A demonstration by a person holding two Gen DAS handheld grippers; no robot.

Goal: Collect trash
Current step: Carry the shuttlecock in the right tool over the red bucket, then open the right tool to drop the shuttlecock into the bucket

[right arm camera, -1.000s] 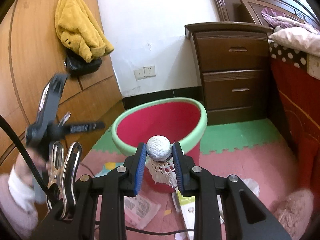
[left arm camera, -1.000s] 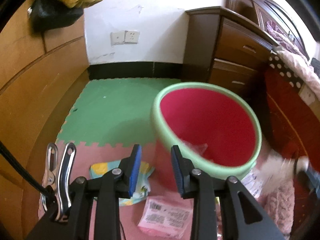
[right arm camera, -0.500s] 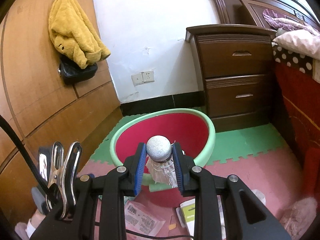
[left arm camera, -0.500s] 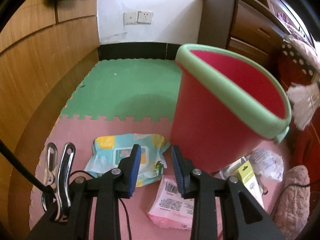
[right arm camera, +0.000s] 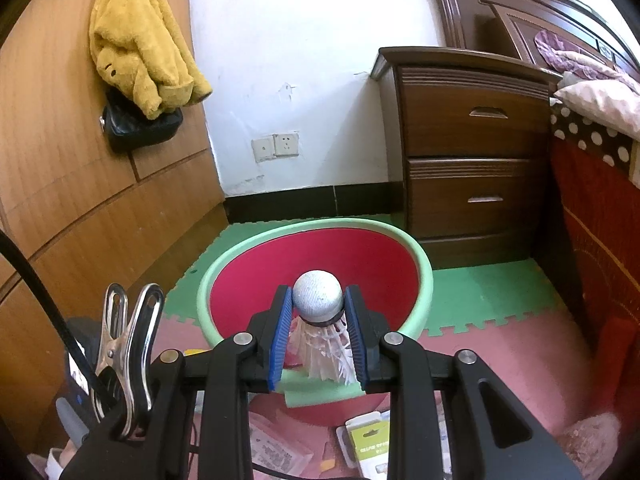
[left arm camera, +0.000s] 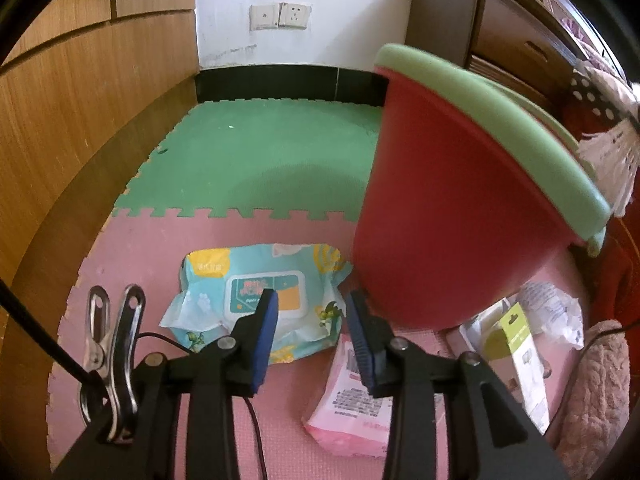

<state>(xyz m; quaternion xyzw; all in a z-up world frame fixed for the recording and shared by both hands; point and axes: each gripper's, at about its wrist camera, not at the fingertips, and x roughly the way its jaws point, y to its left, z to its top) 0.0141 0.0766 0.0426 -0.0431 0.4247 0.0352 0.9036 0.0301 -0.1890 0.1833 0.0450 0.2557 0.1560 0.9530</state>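
Right gripper (right arm camera: 316,330): clamping shuttlecock (right arm camera: 320,320) over red bin (right arm camera: 312,252) | Left gripper (left arm camera: 312,334): just been opening, grasping nothing, hovering above wet-wipes pack (left arm camera: 256,280) on foam floor mat (left arm camera: 256,160)

Bright, sharp, fisheye-warped, dark-cornered

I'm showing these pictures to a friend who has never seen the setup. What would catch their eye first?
Probably the red bin with the green rim standing on the pink and green foam floor mats, and the white shuttlecock clamped in the right hand-held gripper just over the bin's mouth. Next, the litter beside the bin: a blue wet-wipe pack ahead of the open left hand-held gripper and a pink packet.
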